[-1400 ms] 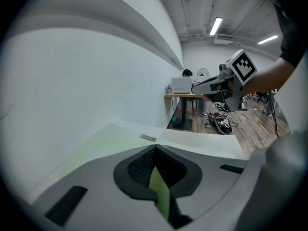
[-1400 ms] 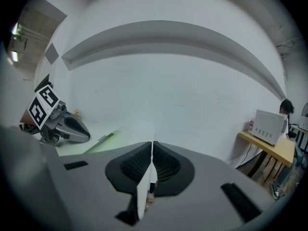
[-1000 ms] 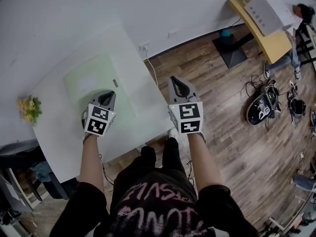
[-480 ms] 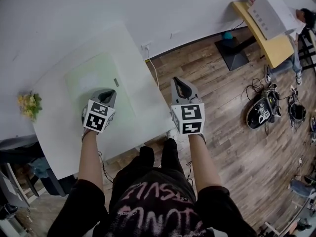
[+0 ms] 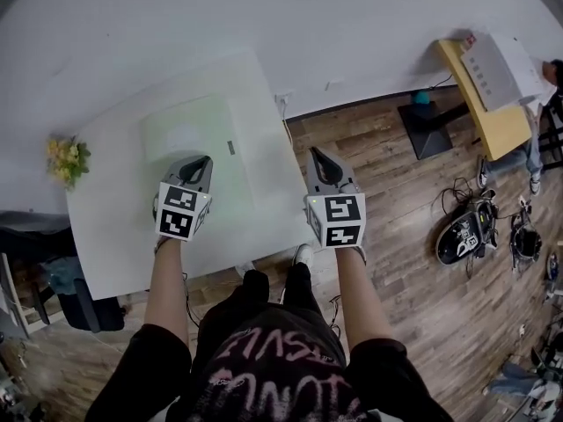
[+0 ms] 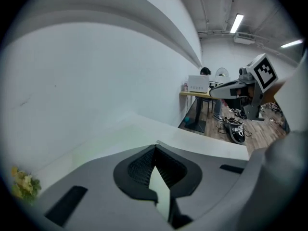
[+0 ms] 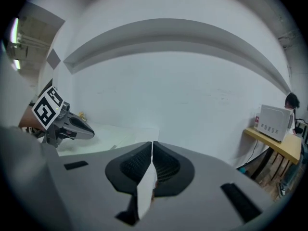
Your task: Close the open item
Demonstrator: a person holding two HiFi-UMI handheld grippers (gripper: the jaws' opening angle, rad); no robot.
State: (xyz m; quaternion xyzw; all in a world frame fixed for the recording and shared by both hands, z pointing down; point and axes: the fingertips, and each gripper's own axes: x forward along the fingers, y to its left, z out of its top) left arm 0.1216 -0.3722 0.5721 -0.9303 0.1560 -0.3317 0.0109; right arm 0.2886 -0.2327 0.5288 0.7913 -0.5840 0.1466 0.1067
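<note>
step: approach, no contact | i held left hand-held gripper (image 5: 205, 161) and right hand-held gripper (image 5: 315, 154) with jaws together, empty | next, as i judged: locate what stood open on desk (image 5: 106, 244)

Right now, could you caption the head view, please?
The left gripper above the white table, right gripper beside it, both shut.
</note>
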